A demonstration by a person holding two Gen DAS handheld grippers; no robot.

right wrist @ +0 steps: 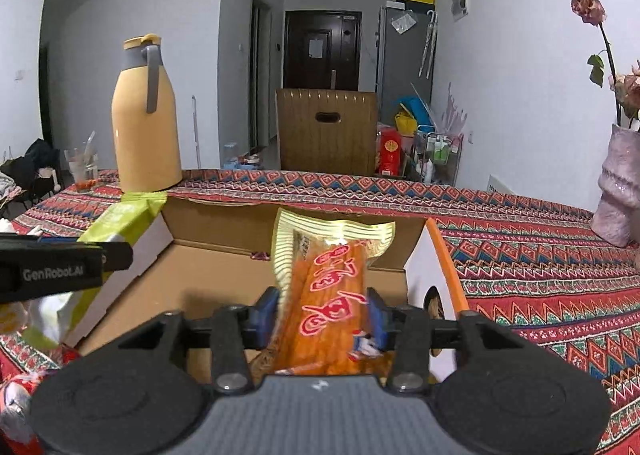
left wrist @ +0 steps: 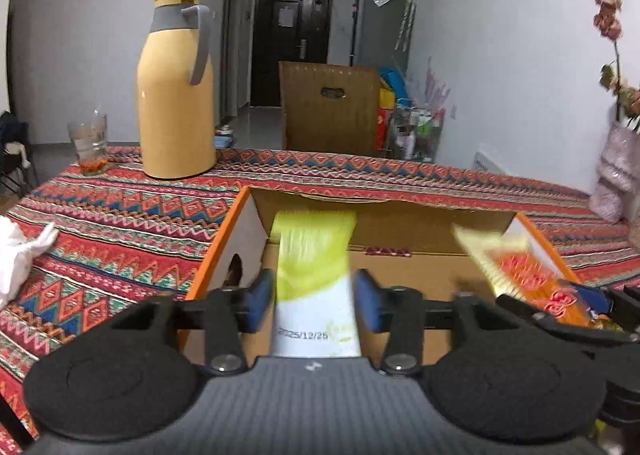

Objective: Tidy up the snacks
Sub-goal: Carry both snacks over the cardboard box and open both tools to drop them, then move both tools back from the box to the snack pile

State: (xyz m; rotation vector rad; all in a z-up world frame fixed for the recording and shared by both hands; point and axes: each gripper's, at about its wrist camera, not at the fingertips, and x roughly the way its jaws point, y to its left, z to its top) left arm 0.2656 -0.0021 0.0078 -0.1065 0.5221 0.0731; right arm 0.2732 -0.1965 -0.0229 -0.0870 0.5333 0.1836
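Our left claw (left wrist: 314, 305) has a green-and-white snack packet (left wrist: 316, 275) between its blue pads. The pads look slightly clear of the packet's edges, so we read the jaws as loosened rather than clamped. The packet is blurred and its top leans over the open cardboard box (left wrist: 400, 231), toward the box's left inner wall.

Our right claw (right wrist: 322, 317) has an orange snack packet (right wrist: 328, 287) with red lettering between its pads, standing almost upright over the right half of the same box. The pads sit just beside the packet's sides, and we cannot tell for certain whether they touch it.

Both packets hang above the box floor, not yet lying flat on it.

Risks, as we judge them: the green packet may catch on the box's inner flap and end up propped instead of flat. The orange packet may tip onto the box's right wall (right wrist: 444, 255) and slide out onto the patterned tablecloth (right wrist: 520, 239). The two claws work close together over the box and could bump.
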